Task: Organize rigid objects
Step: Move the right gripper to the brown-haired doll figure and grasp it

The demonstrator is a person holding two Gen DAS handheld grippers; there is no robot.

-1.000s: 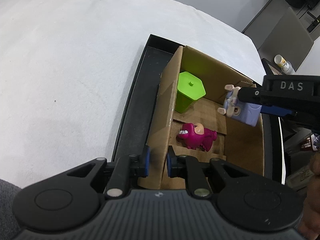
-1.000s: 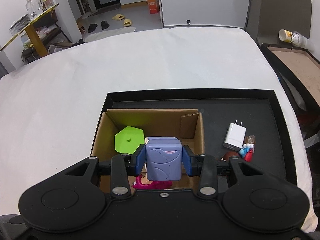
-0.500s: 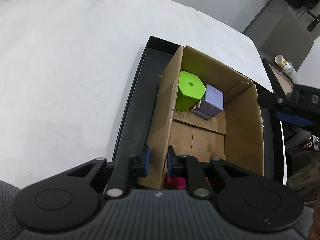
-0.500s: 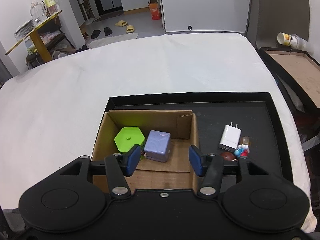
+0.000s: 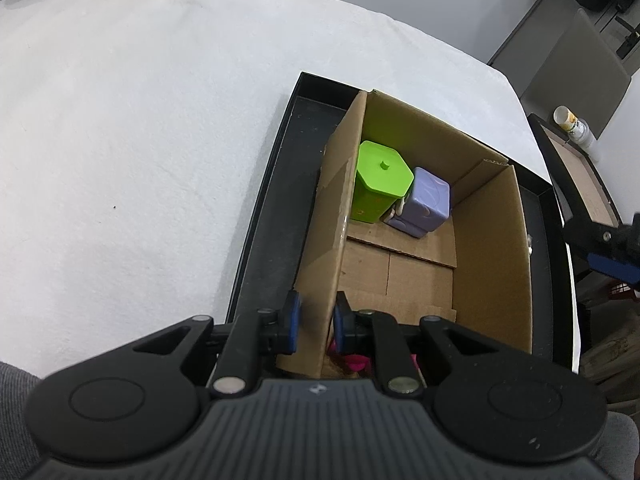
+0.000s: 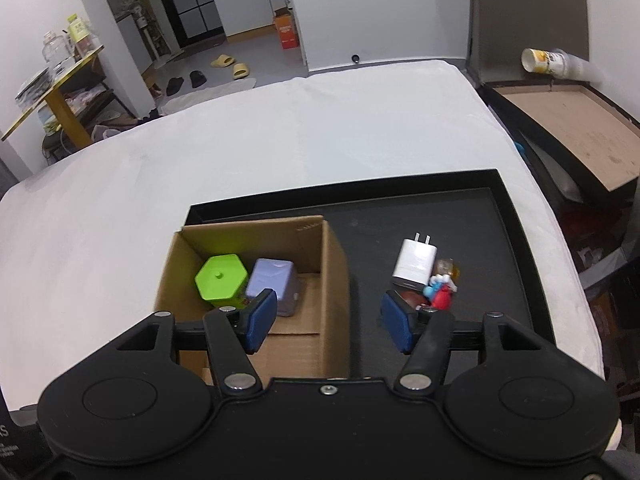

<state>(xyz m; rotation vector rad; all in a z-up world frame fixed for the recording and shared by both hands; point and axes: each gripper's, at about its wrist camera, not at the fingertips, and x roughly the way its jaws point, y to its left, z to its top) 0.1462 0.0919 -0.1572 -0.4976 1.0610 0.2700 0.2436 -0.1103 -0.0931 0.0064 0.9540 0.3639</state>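
- Cardboard box [image 5: 486,240] sits inside a black tray [image 5: 276,200] at centre frame, on a white cloth-covered table [image 5: 140,120].
- A green hexagonal container [image 5: 380,184] and a lavender cube toy [image 5: 426,200] stand touching in the box's far corner.
- Left gripper [image 5: 316,322], bottom centre, is clamped on the box's near wall.
- Right gripper [image 6: 328,322] has just been opening, nothing between its pads, which straddle the box's right wall.
- A white charger [image 6: 414,262] and small figurines [image 6: 438,290] lie on the tray, right of the box.

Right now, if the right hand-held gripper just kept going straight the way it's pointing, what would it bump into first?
Probably the cardboard box's right wall, which lies ahead between the right hand-held gripper's open, empty jaws. Depth is unclear; it could instead pass over onto the black tray.
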